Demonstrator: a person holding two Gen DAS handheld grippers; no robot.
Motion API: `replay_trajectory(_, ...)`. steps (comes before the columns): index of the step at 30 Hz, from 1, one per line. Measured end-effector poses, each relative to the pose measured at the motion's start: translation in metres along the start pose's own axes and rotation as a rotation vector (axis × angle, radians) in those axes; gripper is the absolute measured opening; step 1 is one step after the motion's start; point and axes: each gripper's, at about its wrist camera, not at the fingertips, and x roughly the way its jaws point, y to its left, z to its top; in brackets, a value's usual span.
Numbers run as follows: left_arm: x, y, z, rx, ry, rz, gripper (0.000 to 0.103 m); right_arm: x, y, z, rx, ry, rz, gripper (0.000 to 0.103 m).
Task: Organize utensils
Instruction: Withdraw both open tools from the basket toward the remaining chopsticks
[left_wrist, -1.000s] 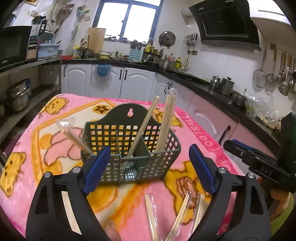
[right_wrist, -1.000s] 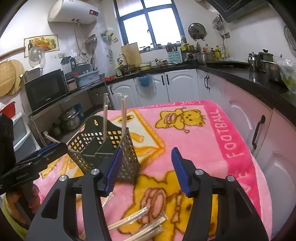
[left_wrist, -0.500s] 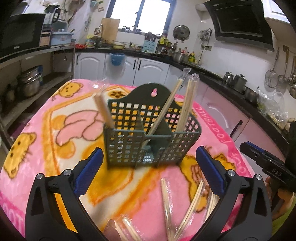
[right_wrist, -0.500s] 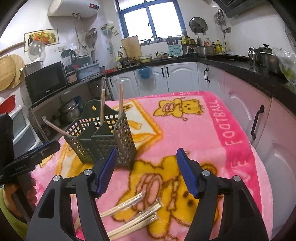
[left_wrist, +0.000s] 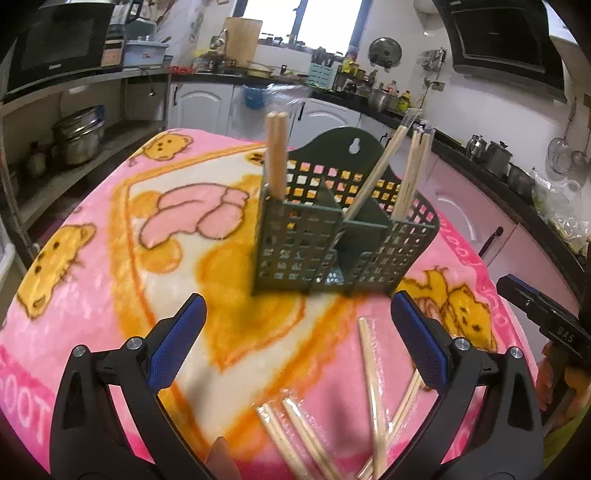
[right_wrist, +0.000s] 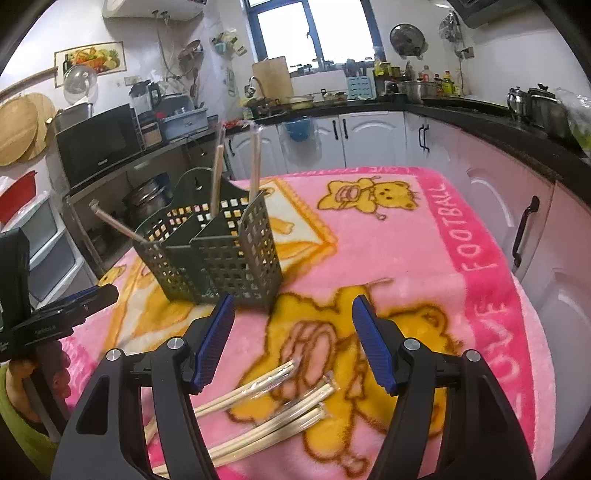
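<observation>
A dark green perforated utensil basket (left_wrist: 332, 236) stands upright on the pink blanket; it also shows in the right wrist view (right_wrist: 218, 251). Wrapped chopstick pairs stand in it: one pair at its left (left_wrist: 276, 155) and others at its right (left_wrist: 410, 173). Several more wrapped chopsticks (left_wrist: 369, 398) lie flat on the blanket near me, also seen in the right wrist view (right_wrist: 266, 406). My left gripper (left_wrist: 295, 343) is open and empty, in front of the basket. My right gripper (right_wrist: 291, 343) is open and empty, just above the loose chopsticks.
The table is covered by a pink cartoon-bear blanket (right_wrist: 424, 258). Kitchen counters with pots (right_wrist: 535, 107) and white cabinets (right_wrist: 369, 140) run behind and to the right. Shelves with a microwave (right_wrist: 96, 147) stand at the left.
My left gripper has drawn back and up from the basket; the left chopstick pair now stands upright in it. My right gripper has pulled back and opened slightly, showing more loose chopsticks.
</observation>
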Motion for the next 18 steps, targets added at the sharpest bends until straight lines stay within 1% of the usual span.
replay_trajectory(3,0.000,0.004,-0.005,-0.009,0.018,0.000,0.092,0.001,0.004,-0.002,-0.012,0.009,0.008,0.064)
replay_trajectory(7,0.003,0.011,-0.013,-0.025,0.052,-0.005,0.083,0.005,0.009,-0.007,-0.023,0.025,0.017,0.064)
replay_trajectory(10,0.004,0.017,-0.020,-0.032,0.075,0.001,0.079,0.007,0.012,-0.010,-0.028,0.039,0.022,0.064)
replay_trajectory(14,0.005,0.027,-0.029,-0.044,0.103,0.019,0.077,0.010,0.015,-0.014,-0.034,0.054,0.027,0.064)
replay_trajectory(16,0.006,0.032,-0.033,-0.052,0.119,0.029,0.071,0.011,0.016,-0.015,-0.034,0.058,0.029,0.064)
replay_trajectory(18,0.007,0.035,-0.038,-0.057,0.139,0.035,0.070,0.012,0.016,-0.016,-0.033,0.063,0.031,0.064)
